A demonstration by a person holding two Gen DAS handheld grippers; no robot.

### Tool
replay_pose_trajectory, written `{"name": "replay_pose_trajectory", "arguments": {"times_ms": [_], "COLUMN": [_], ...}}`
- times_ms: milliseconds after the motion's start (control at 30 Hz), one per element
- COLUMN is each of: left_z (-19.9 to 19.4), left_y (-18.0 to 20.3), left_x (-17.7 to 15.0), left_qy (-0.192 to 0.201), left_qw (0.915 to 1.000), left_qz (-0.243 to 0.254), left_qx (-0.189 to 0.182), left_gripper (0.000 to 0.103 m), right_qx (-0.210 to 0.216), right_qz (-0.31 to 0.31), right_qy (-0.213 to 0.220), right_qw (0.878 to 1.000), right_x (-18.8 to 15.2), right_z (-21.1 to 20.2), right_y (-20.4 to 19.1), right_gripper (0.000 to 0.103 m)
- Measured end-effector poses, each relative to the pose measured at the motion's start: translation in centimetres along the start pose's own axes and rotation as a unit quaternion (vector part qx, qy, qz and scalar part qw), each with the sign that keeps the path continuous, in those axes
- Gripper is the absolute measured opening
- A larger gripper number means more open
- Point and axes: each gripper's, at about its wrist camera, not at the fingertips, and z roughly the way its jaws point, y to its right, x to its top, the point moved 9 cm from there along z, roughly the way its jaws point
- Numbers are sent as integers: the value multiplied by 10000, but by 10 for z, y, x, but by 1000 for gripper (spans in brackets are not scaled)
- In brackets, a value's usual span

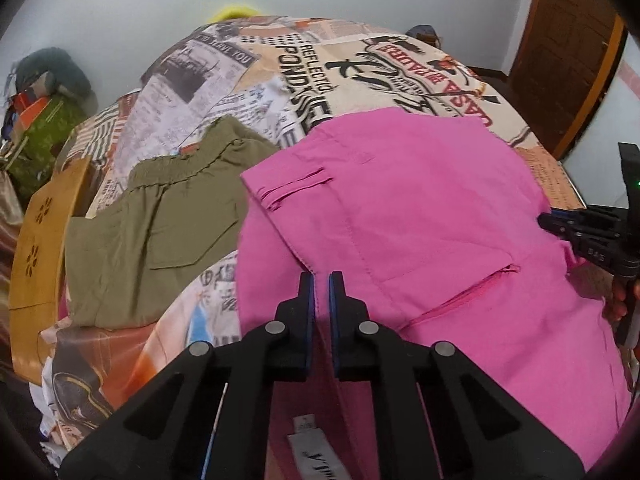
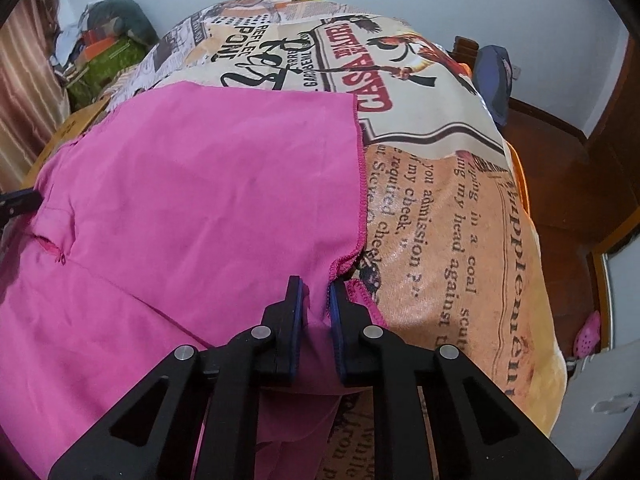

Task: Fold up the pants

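Pink pants [image 1: 420, 208] lie spread on a bed with a newspaper-print sheet [image 1: 280, 64]. My left gripper [image 1: 322, 280] is shut on a pinch of the pink fabric near the waistband, just above the white label [image 1: 312, 444]. In the right wrist view the pink pants [image 2: 200, 184] fill the left half. There my right gripper [image 2: 317, 286] is shut on bunched pink cloth at the stitched hem edge [image 2: 362, 184]. Each gripper also shows at the edge of the other's view: the right gripper [image 1: 560, 224] and the left gripper [image 2: 20, 200].
Folded olive-green pants [image 1: 160, 232] lie left of the pink ones. A yellow wooden panel [image 1: 36, 240] and a pile of clothes [image 1: 44, 120] stand past the bed's left side. A brown door [image 1: 568, 60] is far right, and the bed drops to a wooden floor [image 2: 560, 184].
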Motion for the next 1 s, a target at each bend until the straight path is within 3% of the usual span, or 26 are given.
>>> {"name": "replay_pose_trajectory", "arguments": {"times_ms": [100,367,500,567,633,667,833,1000], "left_z": [3,-3,-25,-35,-41,-42,-28,6], "left_y": [-9,-10,-19,-26,-35,-38,-52,-56], "left_x": [-6,-9,1,9,19,23,46,60], "left_qy": [-18,-121,143,272,383,431,440,257], "left_qw": [9998,9996,9997,9994,9989,9987,9984,9993], "left_qz": [-153,-266,-216,-231,-257,-265,-312,-249], "left_qx": [101,-52,-16,-31,27,73,145,131], "left_gripper": [7,7,9,14,30,33,34,34], "right_qx": [18,29,29,80,186,189,127,50], "right_qz": [44,121,176,217,300,316,329,307], "right_qy": [-16,-138,61,193,330,410,752,767], "right_qw": [10000,9998,9998,9995,9988,9985,9965,9966], "right_x": [-1,0,10,18,29,35,68,89], "right_z": [0,-4,-23,-34,-44,-48,-55,-40], "right_y": [0,0,4,6,7,8,14,18], "right_gripper": [12,14,16,17,17,17,26,26]}}
